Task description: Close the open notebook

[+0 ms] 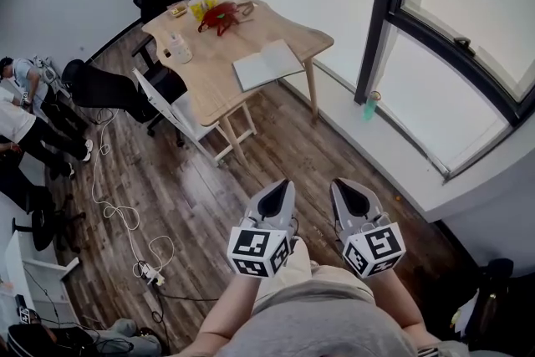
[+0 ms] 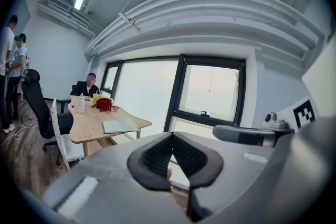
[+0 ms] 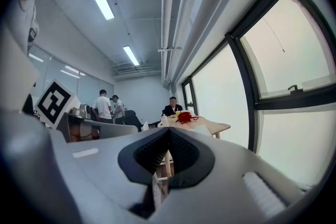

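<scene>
Left hand-held gripper [image 1: 282, 188] and right hand-held gripper [image 1: 343, 188] are both closed and empty, close to the person's body. The open notebook [image 1: 267, 64] lies well apart, near the counter [image 1: 209, 75] edge by the window. Likely risk: shut jaws could shove the notebook off that edge instead of folding its cover.
</scene>
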